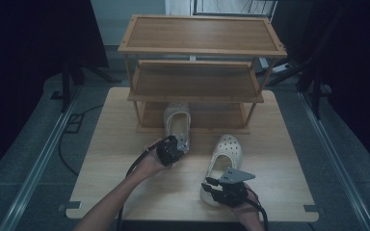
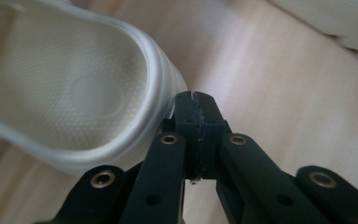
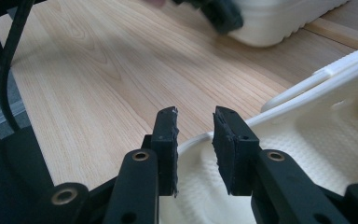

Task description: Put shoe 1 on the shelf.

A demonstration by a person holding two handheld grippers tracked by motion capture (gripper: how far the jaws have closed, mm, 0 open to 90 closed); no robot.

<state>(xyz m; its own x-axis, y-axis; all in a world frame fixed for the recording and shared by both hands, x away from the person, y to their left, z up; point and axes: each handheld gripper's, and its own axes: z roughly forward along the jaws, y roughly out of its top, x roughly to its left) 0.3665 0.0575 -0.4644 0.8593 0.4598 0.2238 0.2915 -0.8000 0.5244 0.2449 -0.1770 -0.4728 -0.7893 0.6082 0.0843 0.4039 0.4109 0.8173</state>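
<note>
Two white clogs lie on the wooden table (image 1: 120, 144). The left clog (image 1: 177, 122) has its toe under the rack's lowest shelf. My left gripper (image 1: 176, 147) sits at its heel. In the left gripper view the left gripper (image 2: 196, 95) is shut with nothing between its pads, just right of that clog's heel rim (image 2: 149, 70). The right clog (image 1: 226, 154) lies nearer, toe pointing away. My right gripper (image 1: 214, 185) is at its heel. In the right gripper view the right gripper (image 3: 195, 114) stands open, with the heel rim (image 3: 198, 138) low in the gap.
A three-shelf wooden shoe rack (image 1: 197, 48) stands at the table's far side, its shelves bare. Cables trail from both grippers towards the near edge. Dark stands and floor rails flank the table. The other clog (image 3: 279, 18) and the left gripper (image 3: 219, 14) appear far off in the right gripper view.
</note>
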